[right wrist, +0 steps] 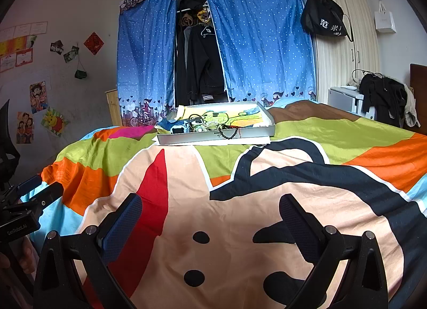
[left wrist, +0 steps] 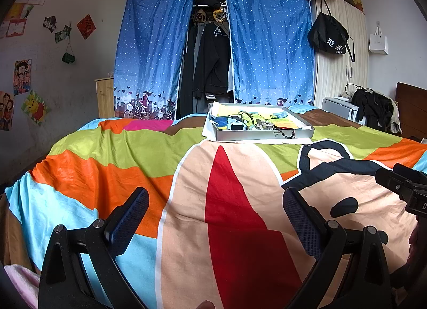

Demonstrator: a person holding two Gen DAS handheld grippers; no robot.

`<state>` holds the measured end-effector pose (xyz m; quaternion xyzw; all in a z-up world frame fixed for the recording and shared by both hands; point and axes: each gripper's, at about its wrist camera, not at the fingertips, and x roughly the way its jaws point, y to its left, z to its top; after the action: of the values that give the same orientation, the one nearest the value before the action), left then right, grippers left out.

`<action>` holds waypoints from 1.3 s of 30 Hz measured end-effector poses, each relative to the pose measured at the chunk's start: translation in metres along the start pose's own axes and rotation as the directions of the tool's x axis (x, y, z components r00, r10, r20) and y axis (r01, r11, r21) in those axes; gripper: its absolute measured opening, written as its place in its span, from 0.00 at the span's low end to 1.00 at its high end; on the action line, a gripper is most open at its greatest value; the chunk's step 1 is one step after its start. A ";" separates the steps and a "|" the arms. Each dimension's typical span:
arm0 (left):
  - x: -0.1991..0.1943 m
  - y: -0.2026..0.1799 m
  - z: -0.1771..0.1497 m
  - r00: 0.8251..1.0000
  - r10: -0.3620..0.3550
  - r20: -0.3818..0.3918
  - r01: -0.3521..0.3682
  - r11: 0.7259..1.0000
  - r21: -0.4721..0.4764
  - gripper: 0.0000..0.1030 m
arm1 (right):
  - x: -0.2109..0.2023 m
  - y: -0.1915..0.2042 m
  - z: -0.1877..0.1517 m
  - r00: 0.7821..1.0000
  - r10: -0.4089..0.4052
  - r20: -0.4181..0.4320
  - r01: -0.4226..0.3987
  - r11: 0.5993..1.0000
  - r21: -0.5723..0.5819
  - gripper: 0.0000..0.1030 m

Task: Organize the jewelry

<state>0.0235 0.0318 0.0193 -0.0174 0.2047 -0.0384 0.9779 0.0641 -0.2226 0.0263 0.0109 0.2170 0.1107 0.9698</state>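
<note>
Bright cotton in orange, lime, sky blue and peach covers the bed (left wrist: 106, 173), printed with a large cartoon face whose red tongue shape (left wrist: 232, 202) runs down the near middle. At the far edge of the bed sits a shallow white tray (left wrist: 264, 135), resting on a sheet of white paper (left wrist: 210, 133) that sticks out on its left and near sides. The tray holds a colourful drawing as a liner and, bunched along its near wall, a small heap of jewelry (right wrist: 202, 125): the pieces are too small to sort out, though one may be a watch with a pale face. A string of dark beads (left wrist: 287, 131) hangs over the tray's near rim, towards its right end. The left gripper (left wrist: 216, 218) hovers over the near part of the cover with its blue-padded fingers spread wide and nothing between them; the right gripper (right wrist: 210, 221) hangs beside it, just as wide and just as bare. Both are well apart from the tray. In the left wrist view the body of the right tool pokes in at the right edge. Beyond the bed a blue dotted curtain (right wrist: 261, 42) parts on dark hanging clothes (right wrist: 202, 61), and a black bag (right wrist: 323, 18) hangs on a pale wardrobe to the right.
</note>
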 end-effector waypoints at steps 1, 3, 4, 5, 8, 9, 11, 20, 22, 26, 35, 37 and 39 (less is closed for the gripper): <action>0.000 0.000 0.000 1.000 -0.001 0.000 0.001 1.000 0.000 0.95 | 0.000 0.000 0.000 1.000 0.000 0.000 0.000 1.000 0.000 1.00; 0.000 0.000 0.000 1.000 -0.001 -0.001 0.001 1.000 0.001 0.95 | 0.000 0.000 0.000 1.000 0.001 -0.001 -0.001 1.000 0.000 1.00; 0.000 0.000 0.000 1.000 -0.001 -0.001 0.001 1.000 0.001 0.95 | 0.000 0.000 0.000 1.000 0.001 -0.001 -0.001 1.000 0.000 1.00; 0.000 0.000 0.000 1.000 -0.001 -0.001 0.001 1.000 0.001 0.95 | 0.000 0.000 0.000 1.000 0.000 0.000 0.000 1.000 0.000 1.00; 0.000 -0.001 0.000 1.000 0.000 0.000 0.000 1.000 0.002 0.95 | 0.000 0.000 0.000 1.000 0.000 0.000 0.000 1.000 0.001 1.00; 0.000 0.000 0.000 1.000 0.000 0.000 0.000 1.000 0.003 0.95 | 0.000 0.000 0.001 1.000 0.000 0.000 0.000 1.000 0.001 1.00; -0.001 0.000 0.000 1.000 -0.001 0.000 0.001 1.000 0.004 0.95 | 0.000 0.000 0.001 1.000 0.001 -0.001 -0.001 1.000 0.001 1.00; -0.001 0.000 0.000 1.000 -0.001 0.000 0.001 1.000 0.004 0.95 | -0.001 0.000 0.001 1.000 0.000 0.000 0.000 1.000 0.001 1.00; -0.001 0.000 0.000 1.000 -0.001 0.000 0.001 1.000 0.004 0.95 | -0.001 0.000 0.001 1.000 0.001 -0.001 -0.001 1.000 0.002 1.00; -0.001 0.000 0.000 1.000 -0.003 0.001 0.003 1.000 0.006 0.95 | -0.001 0.000 0.001 1.000 0.001 -0.001 -0.001 1.000 0.002 1.00; -0.001 0.000 0.000 1.000 -0.008 0.000 0.008 1.000 0.013 0.95 | -0.001 0.000 0.002 1.000 0.001 -0.003 -0.001 1.000 0.003 1.00; -0.001 0.001 0.000 1.000 -0.008 0.000 0.008 1.000 0.013 0.95 | -0.001 -0.001 0.001 1.000 0.001 -0.003 -0.001 1.000 0.003 1.00; -0.001 0.000 0.000 1.000 -0.007 0.000 0.007 1.000 0.013 0.95 | -0.001 -0.001 0.002 1.000 0.000 -0.002 0.000 1.000 0.002 1.00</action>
<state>0.0225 0.0321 0.0200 -0.0118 0.2042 -0.0434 0.9779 0.0642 -0.2232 0.0283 0.0119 0.2184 0.1107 0.9695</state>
